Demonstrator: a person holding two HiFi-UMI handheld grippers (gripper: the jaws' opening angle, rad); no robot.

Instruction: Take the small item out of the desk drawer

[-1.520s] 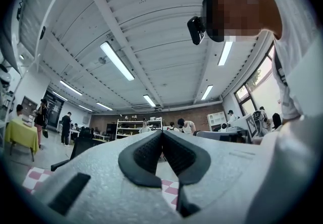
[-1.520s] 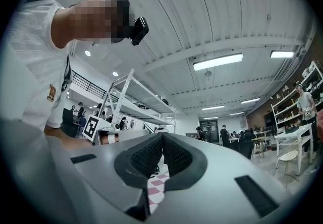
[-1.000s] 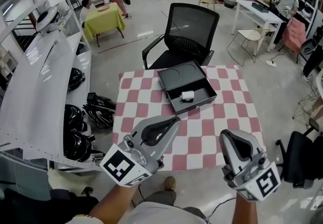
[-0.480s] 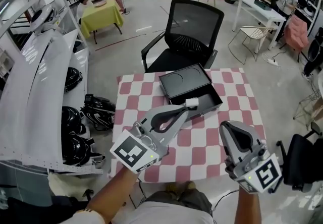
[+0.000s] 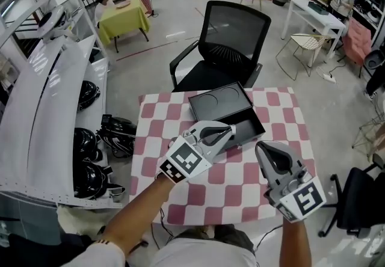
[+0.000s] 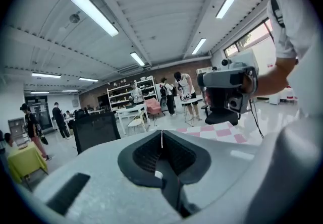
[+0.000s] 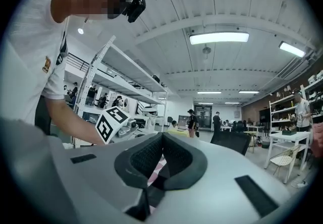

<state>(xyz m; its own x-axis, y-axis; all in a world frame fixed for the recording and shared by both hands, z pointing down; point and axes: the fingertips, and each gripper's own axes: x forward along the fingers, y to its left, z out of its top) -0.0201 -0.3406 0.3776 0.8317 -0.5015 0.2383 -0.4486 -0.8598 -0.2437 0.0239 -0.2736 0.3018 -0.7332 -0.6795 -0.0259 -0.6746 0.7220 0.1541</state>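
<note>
The black desk drawer (image 5: 250,121) stands pulled out of its black case (image 5: 219,102) on the pink-and-white checked table (image 5: 240,190). My left gripper (image 5: 231,131) reaches over the drawer's near left corner, its jaws shut with the tips pressed together (image 6: 161,132) and nothing seen between them. It covers the part of the drawer where the small white item lay, so the item is hidden from me. My right gripper (image 5: 260,150) hovers over the cloth just right of the left one, short of the drawer, jaws shut (image 7: 162,134) and empty.
A black office chair (image 5: 231,37) stands right behind the table. White shelving (image 5: 48,109) runs along the left, with black gear (image 5: 114,130) on the floor beside it. People, a yellow table (image 5: 123,16) and white desks are far back.
My left gripper moved forward over the drawer and rolled its marker cube upward. The white item, visible in the drawer before, is now covered. The right gripper edged forward.
</note>
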